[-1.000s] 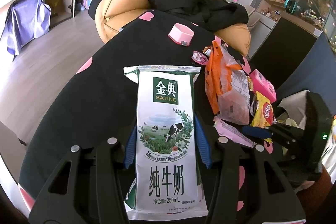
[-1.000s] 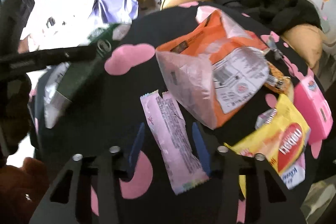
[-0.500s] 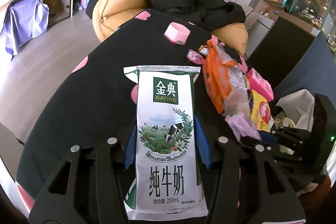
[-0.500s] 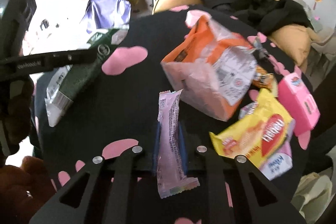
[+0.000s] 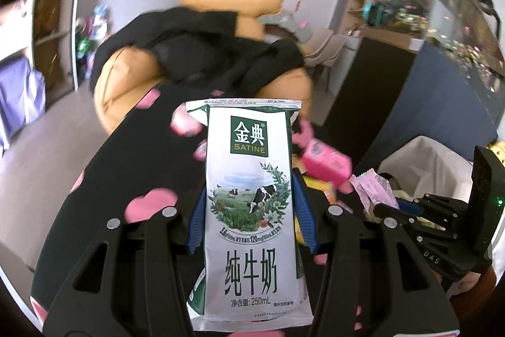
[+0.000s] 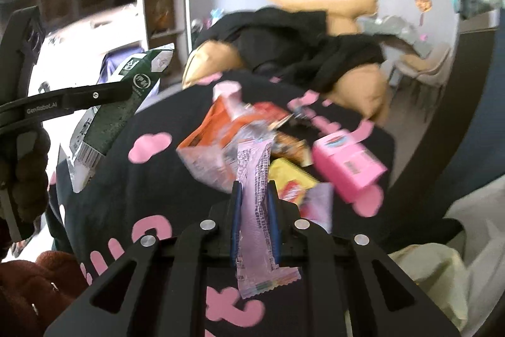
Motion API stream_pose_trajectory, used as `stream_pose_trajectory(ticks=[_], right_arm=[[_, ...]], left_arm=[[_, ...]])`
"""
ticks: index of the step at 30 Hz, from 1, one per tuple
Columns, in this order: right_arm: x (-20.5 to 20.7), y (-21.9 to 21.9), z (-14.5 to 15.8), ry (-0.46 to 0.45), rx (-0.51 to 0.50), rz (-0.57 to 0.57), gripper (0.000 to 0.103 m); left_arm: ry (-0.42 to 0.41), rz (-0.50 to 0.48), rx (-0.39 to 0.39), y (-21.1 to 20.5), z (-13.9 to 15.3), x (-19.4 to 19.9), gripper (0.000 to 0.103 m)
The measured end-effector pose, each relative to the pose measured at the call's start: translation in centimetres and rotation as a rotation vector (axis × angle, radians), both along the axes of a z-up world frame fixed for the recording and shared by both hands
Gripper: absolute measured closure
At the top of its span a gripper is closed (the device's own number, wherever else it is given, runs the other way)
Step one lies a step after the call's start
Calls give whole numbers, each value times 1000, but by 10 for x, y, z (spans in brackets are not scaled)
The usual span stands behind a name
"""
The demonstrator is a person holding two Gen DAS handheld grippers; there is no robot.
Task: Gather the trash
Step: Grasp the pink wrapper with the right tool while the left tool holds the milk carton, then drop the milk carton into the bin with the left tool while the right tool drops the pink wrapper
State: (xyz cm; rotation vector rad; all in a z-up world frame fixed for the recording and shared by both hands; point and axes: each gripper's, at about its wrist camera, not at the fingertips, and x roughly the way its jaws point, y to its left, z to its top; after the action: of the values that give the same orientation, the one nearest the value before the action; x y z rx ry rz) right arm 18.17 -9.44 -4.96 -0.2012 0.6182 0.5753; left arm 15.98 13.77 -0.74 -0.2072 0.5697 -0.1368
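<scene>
My left gripper (image 5: 247, 217) is shut on a white and green milk pouch (image 5: 249, 204), held upright above the black table with pink clouds (image 5: 120, 166). From the right wrist view the same pouch (image 6: 107, 116) hangs at the left in that gripper's fingers (image 6: 79, 98). My right gripper (image 6: 254, 220) is shut on a thin pink wrapper (image 6: 254, 204), lifted off the table. In the left wrist view that wrapper (image 5: 374, 188) and the right gripper's fingers (image 5: 407, 210) show at the right.
On the table lie an orange and clear bag (image 6: 217, 138), a yellow packet (image 6: 290, 179), a pink box (image 6: 347, 163) and other wrappers. A white-lined bin (image 5: 426, 166) stands at the right. An orange cushioned seat with black clothing (image 5: 202, 52) stands beyond the table.
The right gripper shut on the pink wrapper and lifted it off the table. Both grippers rose and tilted up, so more of the room and the bin show. The left kept its hold on the pouch.
</scene>
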Motion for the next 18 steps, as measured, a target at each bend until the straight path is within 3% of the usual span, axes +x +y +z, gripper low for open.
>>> stream_pose_trajectory(ticks=[8, 18], right_arm=[[-20, -103, 41, -147, 81, -192, 87], [-42, -229, 55, -250, 95, -452, 87]], left_arm=[[-134, -121, 12, -104, 46, 12, 57], [-242, -270, -81, -227, 46, 23, 57]])
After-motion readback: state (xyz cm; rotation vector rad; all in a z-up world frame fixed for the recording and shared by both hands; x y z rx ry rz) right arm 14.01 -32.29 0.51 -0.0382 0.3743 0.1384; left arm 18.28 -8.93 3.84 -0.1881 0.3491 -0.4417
